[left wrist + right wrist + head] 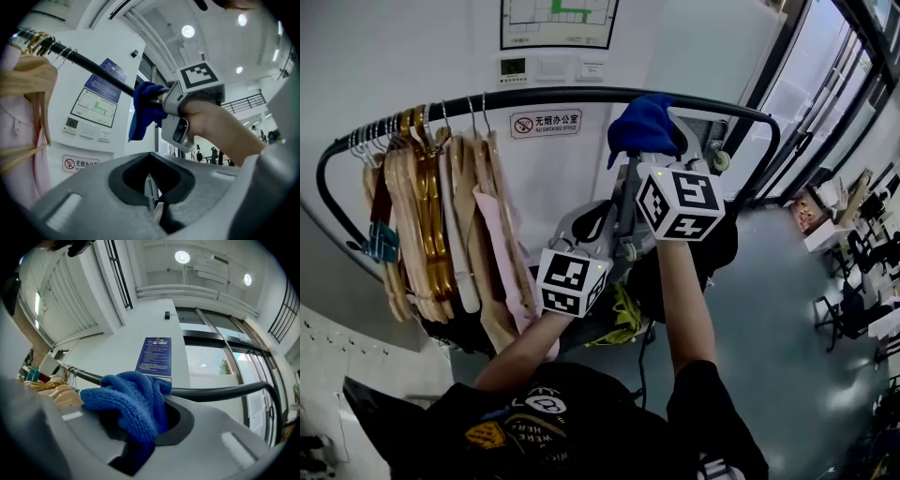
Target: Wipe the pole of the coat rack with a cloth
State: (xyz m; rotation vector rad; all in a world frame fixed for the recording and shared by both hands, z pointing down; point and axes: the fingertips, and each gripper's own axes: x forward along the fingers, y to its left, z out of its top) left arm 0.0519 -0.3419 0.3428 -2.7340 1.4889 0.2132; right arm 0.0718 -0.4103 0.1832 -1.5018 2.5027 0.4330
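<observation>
So there's one black coat rack pole (pixel 581 95) running just above the right claw (pixel 649 157). Two claws total. The right claw is clamped on the single blue cloth (pixel 642 127), which is bunched against the pole. The left claw (pixel 151 190) hangs below it with its jaws together and nothing in them.

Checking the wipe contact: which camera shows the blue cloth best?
The right gripper view: the blue cloth fills the foreground, bunched at the pole. The head view shows it small, from above; the left gripper view shows it side-on, hanging down.
</observation>
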